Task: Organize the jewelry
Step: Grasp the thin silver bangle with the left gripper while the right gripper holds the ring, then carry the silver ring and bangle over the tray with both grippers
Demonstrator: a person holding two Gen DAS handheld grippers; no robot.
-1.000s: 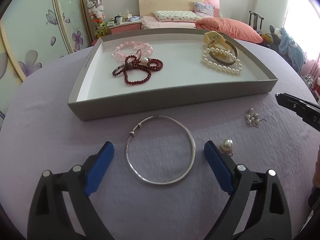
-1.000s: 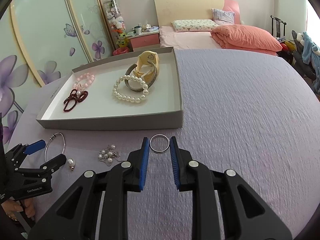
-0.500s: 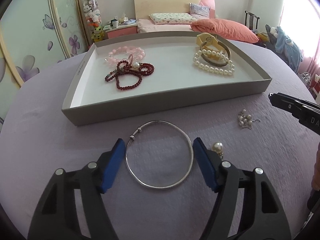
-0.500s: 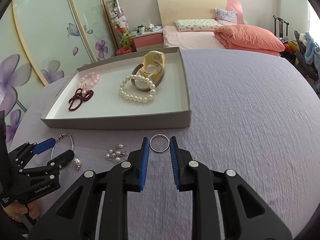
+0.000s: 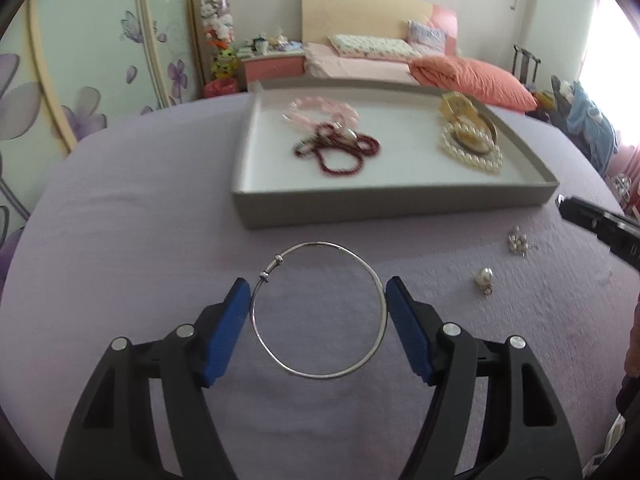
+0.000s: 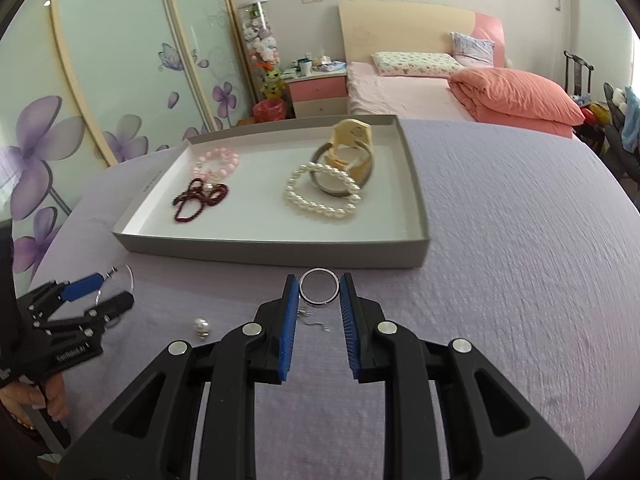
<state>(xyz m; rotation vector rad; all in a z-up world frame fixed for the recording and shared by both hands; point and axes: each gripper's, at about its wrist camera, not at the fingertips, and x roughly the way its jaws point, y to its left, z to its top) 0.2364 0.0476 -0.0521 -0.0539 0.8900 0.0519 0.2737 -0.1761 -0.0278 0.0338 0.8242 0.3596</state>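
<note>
A thin silver bangle (image 5: 319,309) is held between the blue pads of my left gripper (image 5: 319,300), which is shut on it, just above the purple cloth. My right gripper (image 6: 319,296) is shut on a small silver ring (image 6: 319,291) in front of the grey tray (image 6: 276,247). The tray holds a pink bead bracelet (image 6: 216,160), a dark red bead necklace (image 6: 200,198), a pearl bracelet (image 6: 322,196) and a cream watch (image 6: 352,148). A pearl earring (image 5: 484,280) and a small pearl cluster (image 5: 519,240) lie loose on the cloth.
The purple-covered table (image 6: 520,260) stretches wide to the right of the tray. The tray's front wall (image 5: 392,204) stands just beyond both grippers. A bed and a nightstand are behind.
My left gripper has closed in on the bangle until the pads touch it, and swung so the tray sits further right. My right gripper has kept hold of the ring and moved nearer the tray.
</note>
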